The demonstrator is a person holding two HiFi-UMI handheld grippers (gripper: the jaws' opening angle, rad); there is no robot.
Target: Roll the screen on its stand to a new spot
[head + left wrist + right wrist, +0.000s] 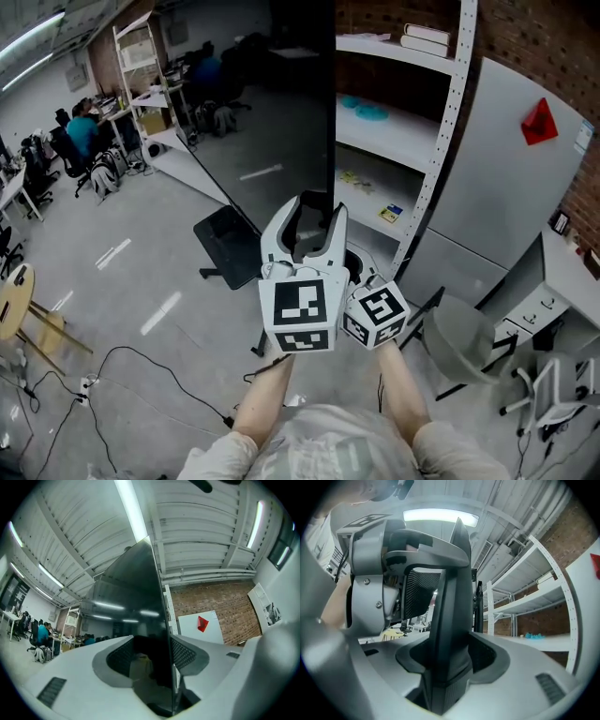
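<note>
The tall black screen (281,122) stands upright in front of me, and its dark stand base (230,246) rests on the grey floor. My left gripper (309,220) straddles the screen's right edge, one finger on each face. In the left gripper view that gripper (154,656) has the glossy panel (140,602) running up between its pads. Lower down, the right gripper is mostly hidden behind the left; only its marker cube (375,316) shows. In the right gripper view the right gripper (450,656) is closed on the thick black bezel (450,602), which fills its jaws.
White metal shelving (403,131) stands just right of the screen, against a brick wall. A grey chair (464,337) is at my right. Black cables (122,375) trail over the floor at lower left. People sit at desks (84,127) far left.
</note>
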